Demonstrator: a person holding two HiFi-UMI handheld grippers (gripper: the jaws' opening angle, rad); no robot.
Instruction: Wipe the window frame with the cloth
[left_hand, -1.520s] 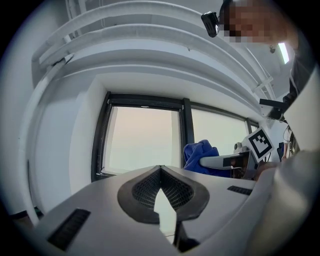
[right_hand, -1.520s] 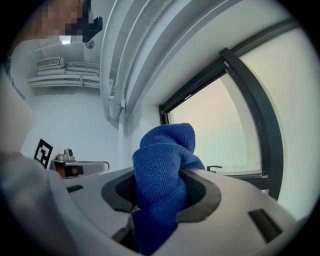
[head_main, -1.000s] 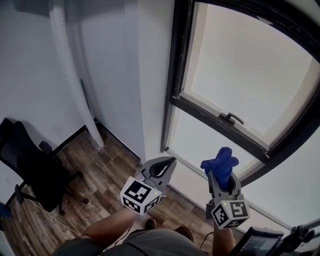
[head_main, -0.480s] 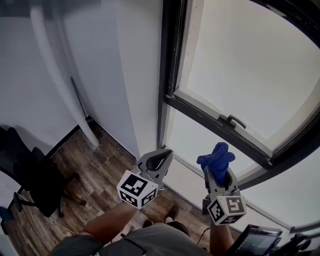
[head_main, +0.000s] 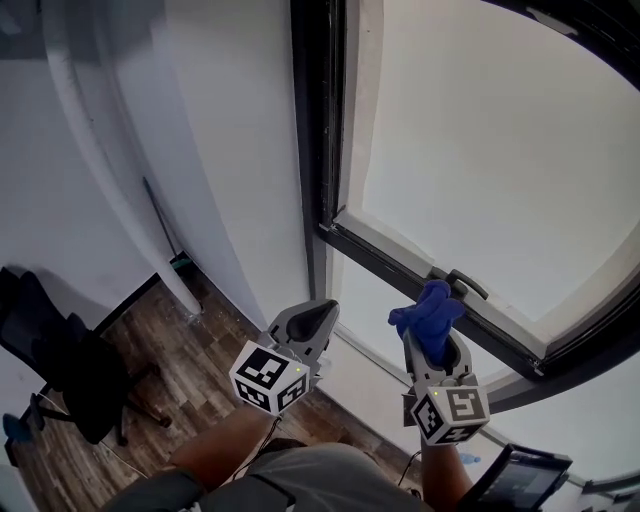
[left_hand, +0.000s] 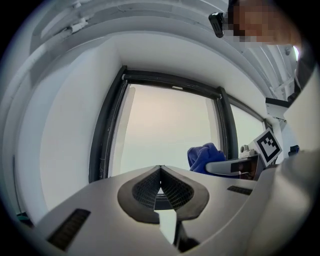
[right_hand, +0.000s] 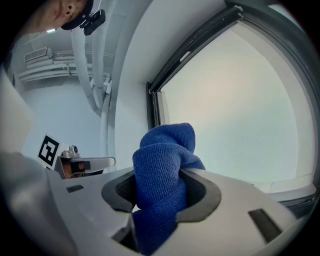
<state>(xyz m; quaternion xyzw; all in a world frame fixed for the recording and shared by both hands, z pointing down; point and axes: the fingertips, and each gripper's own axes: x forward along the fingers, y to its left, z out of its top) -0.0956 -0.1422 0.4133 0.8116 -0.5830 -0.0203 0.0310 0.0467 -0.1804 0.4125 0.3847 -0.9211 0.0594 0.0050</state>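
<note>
The dark window frame (head_main: 318, 130) looms nearer than a second ago, the right gripper (head_main: 433, 338) at lower centre clenching the blue cloth (head_main: 430, 308) near its lower rail and the left gripper (head_main: 312, 322) closed empty, so wiping looks imminent.

The head view looks steeply down from above, near the window frame (head_main: 312, 150). Each gripper view looks from close behind its own jaws, seemingly upward, at that same frame.

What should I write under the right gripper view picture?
Right gripper squeezes a bunched blue cloth before the dark window frame.
</note>
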